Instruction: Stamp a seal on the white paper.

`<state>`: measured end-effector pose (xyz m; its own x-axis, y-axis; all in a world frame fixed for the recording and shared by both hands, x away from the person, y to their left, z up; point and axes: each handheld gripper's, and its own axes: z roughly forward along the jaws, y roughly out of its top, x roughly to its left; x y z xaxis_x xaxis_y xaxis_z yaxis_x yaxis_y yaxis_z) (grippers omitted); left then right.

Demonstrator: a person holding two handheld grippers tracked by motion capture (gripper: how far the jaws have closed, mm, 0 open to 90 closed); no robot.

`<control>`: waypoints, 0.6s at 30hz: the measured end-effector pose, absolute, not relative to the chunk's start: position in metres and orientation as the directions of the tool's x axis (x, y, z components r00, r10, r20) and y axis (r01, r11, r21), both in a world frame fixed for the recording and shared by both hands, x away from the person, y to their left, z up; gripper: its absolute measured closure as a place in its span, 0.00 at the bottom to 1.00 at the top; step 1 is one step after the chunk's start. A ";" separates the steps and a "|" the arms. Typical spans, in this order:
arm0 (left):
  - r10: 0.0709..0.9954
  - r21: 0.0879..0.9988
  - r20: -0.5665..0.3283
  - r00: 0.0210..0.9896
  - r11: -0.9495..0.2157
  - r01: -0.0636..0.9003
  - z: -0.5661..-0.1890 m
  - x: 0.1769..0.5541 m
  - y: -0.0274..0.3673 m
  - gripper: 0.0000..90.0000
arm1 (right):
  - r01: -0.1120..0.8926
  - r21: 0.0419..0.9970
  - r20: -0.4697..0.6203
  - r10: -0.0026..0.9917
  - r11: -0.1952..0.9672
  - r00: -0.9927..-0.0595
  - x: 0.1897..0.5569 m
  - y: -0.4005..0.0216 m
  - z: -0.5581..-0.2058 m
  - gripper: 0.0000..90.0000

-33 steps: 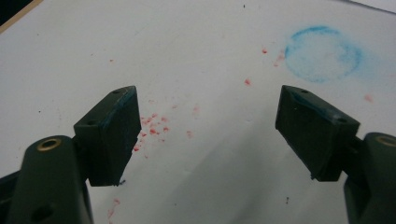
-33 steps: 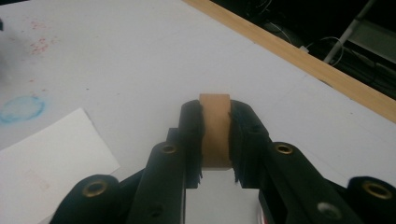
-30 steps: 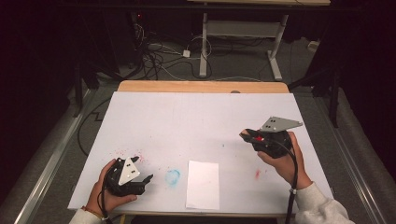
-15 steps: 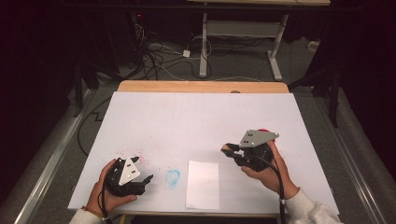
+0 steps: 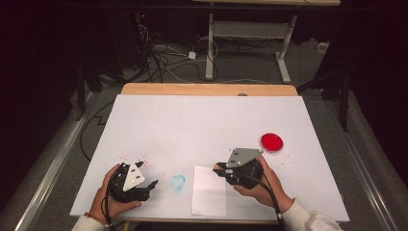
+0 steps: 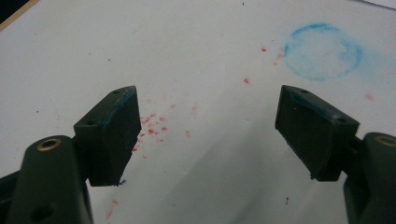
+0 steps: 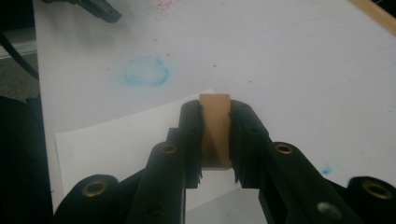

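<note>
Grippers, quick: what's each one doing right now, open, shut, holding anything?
Left gripper: open, holding nothing, over the white table cover.
Right gripper: shut on a small brown block, above the paper sheet.

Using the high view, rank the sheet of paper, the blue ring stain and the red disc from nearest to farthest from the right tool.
Measured from the right tool:
1. Sheet of paper: directly under and beside the tool tips, at the table's near edge.
2. Blue ring stain: farther toward the person's left, past the paper.
3. Red disc: farthest, up and toward the right side.
</note>
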<state>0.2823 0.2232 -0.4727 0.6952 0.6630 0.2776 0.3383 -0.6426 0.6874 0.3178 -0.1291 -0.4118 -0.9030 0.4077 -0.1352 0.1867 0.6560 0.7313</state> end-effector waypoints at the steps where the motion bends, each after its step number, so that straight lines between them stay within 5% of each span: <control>1: 0.661 0.685 0.279 0.696 -0.645 0.338 -0.473 0.282 0.223 0.24 | 0.185 0.727 -0.136 0.403 0.662 -0.905 0.317 -0.127 -0.414 0.85; 18: 0.661 0.680 0.281 0.696 -0.649 0.342 -0.473 0.283 0.223 0.24 | 0.184 0.657 -0.119 0.342 0.731 -0.932 0.313 -0.102 -0.447 0.85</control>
<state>0.2830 0.2227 -0.4735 0.6958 0.6612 0.2806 0.3420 -0.6486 0.6800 0.3135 -0.1021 -0.4473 -0.9323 0.3415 -0.1193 0.1838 0.7312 0.6569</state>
